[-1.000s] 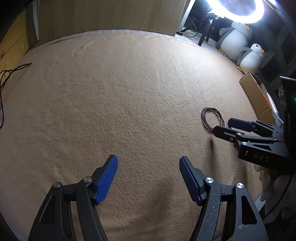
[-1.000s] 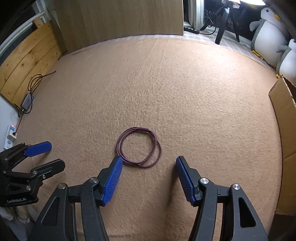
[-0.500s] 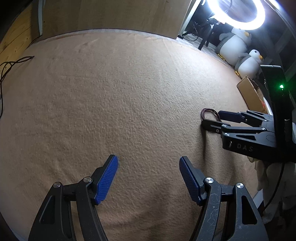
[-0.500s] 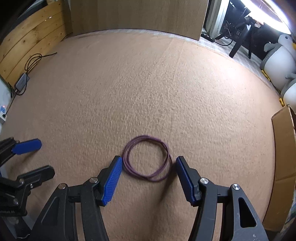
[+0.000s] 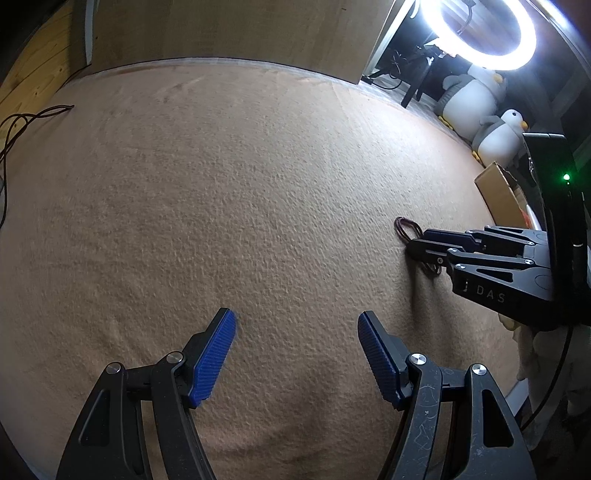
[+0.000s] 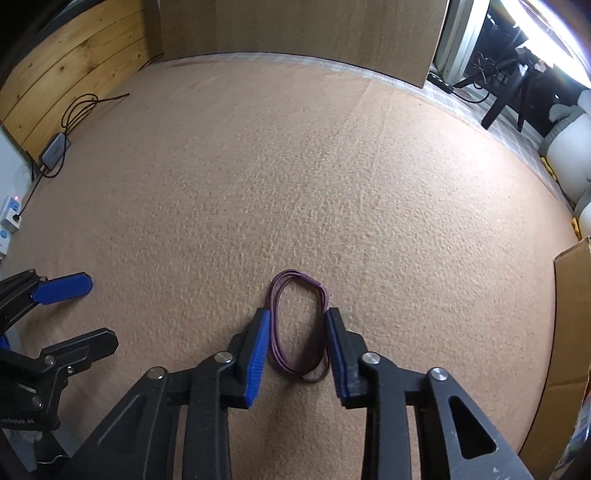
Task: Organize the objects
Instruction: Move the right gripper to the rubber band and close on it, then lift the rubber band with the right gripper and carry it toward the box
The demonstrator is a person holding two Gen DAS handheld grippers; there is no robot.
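In the left wrist view, the right gripper (image 5: 419, 242) covers the middle of the purple cord loop (image 5: 405, 226), so only its two ends show. The ring light (image 5: 484, 33) and the cardboard box (image 5: 496, 192) are partly hidden or cropped. In the right wrist view, the plush penguin (image 6: 569, 162) runs off the right edge, and the left gripper (image 6: 74, 314) is cut at the left edge.
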